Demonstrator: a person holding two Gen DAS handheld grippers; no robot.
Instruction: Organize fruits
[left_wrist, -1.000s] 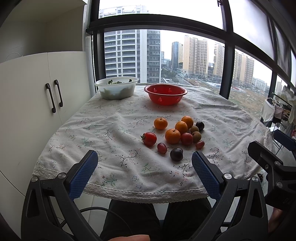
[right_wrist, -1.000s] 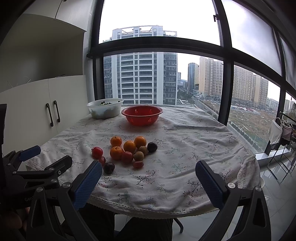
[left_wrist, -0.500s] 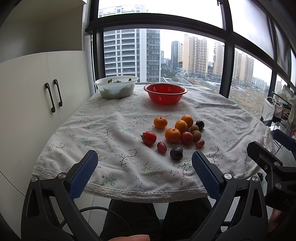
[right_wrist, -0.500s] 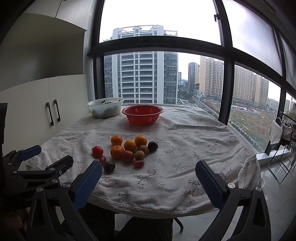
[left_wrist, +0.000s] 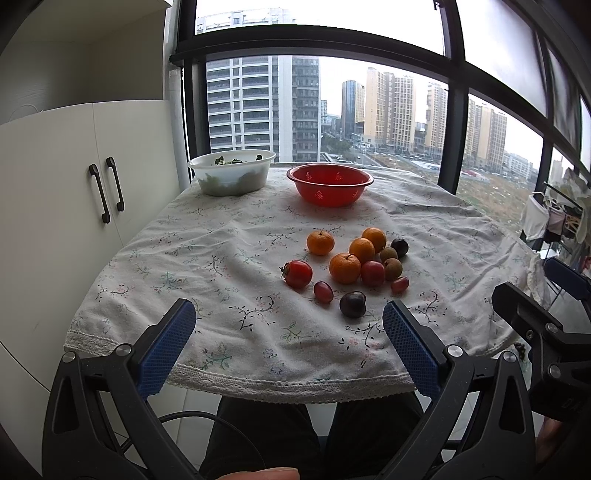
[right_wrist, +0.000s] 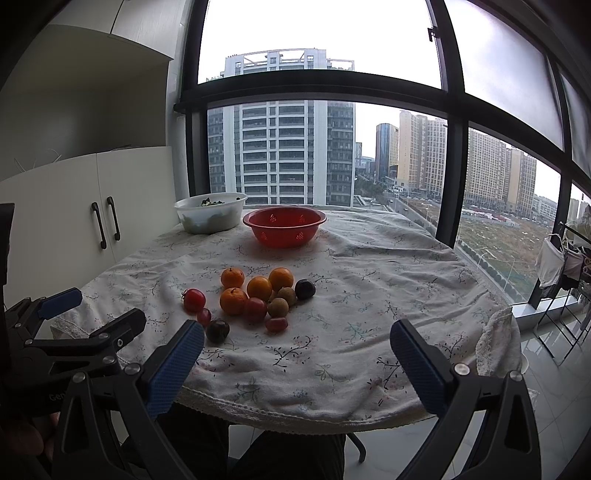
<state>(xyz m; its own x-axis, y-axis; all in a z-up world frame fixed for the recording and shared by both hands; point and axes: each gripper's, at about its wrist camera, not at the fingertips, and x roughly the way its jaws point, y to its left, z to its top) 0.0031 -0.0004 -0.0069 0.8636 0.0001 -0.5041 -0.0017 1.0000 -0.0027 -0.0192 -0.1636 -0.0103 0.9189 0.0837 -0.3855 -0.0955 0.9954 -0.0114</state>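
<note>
A cluster of fruit lies mid-table: several oranges (left_wrist: 344, 267) (right_wrist: 233, 301), a red tomato (left_wrist: 297, 273) (right_wrist: 194, 299), dark plums (left_wrist: 352, 304) (right_wrist: 217, 330), red grapes (left_wrist: 323, 291) and brown longans (left_wrist: 392, 268). A red colander bowl (left_wrist: 330, 184) (right_wrist: 284, 225) stands at the far side. My left gripper (left_wrist: 289, 341) is open and empty, held before the table's near edge. My right gripper (right_wrist: 297, 363) is open and empty, also short of the near edge, to the right of the left one.
A white bowl of greens (left_wrist: 232, 175) (right_wrist: 210, 217) stands far left of the colander. The round table has a floral cloth (left_wrist: 221, 258). A white cabinet (left_wrist: 74, 192) is close on the left. Windows are behind. A clothes rack (right_wrist: 561, 258) is at right.
Both grippers have shifted only slightly; the view has tilted a touch. Nothing on the table has moved.
</note>
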